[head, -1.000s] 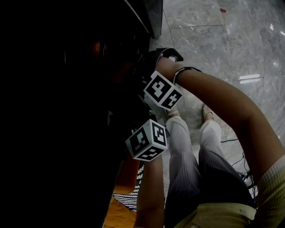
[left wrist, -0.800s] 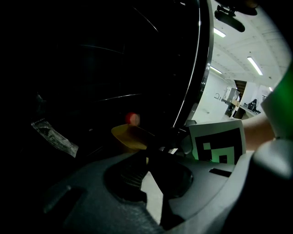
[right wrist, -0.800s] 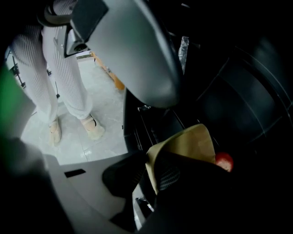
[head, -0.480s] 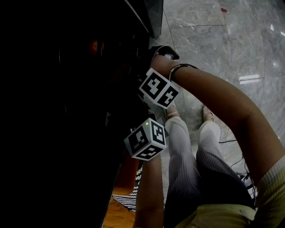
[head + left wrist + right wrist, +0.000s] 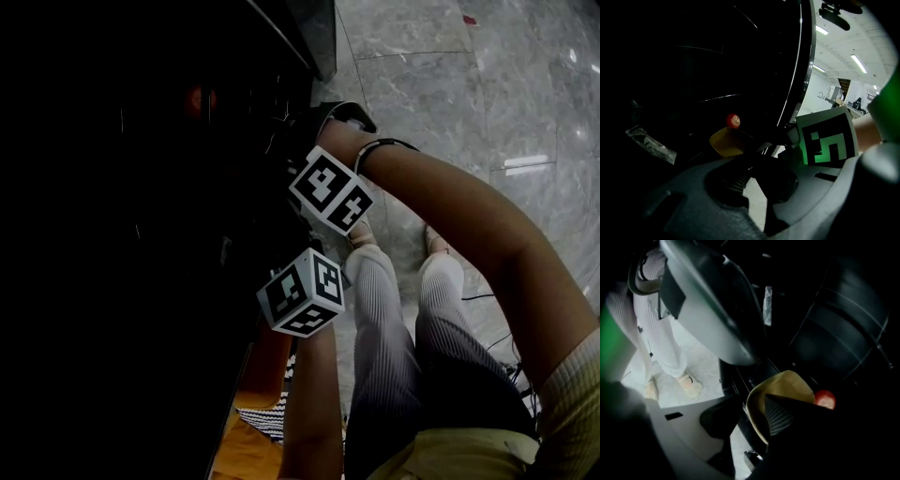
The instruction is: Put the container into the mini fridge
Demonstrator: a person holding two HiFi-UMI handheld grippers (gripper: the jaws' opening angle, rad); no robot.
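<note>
- The right gripper (image 5: 752, 420) was clenched on the rim of the yellow container (image 5: 787, 385). One jaw lay inside against the wall and the other just outside it.
- The container sat ahead of those jaws, inside the dark mini fridge (image 5: 740, 56), with wire racks beyond it.
- A small red fruit (image 5: 825, 399) showed just past the container's far edge. Whether it lay in the container or behind it could not be told.
- The left gripper (image 5: 752, 173) had its jaws released, with a slim gap of pale floor between them and nothing in that gap.
- Ahead of the left jaws and slightly to their left, the container was in sight but apart from them, with the red fruit just above it.
- The door's bright edge (image 5: 804, 70) stood to the right of the left jaws, so the fridge was open.
- By my reading the task was nearly done, as the container was already within the fridge.
- What seemed left was to set it down on a shelf, let go, draw the right gripper out and perhaps shut the door.
- Whether the container already rested on a shelf could not be told in the dark.
</note>
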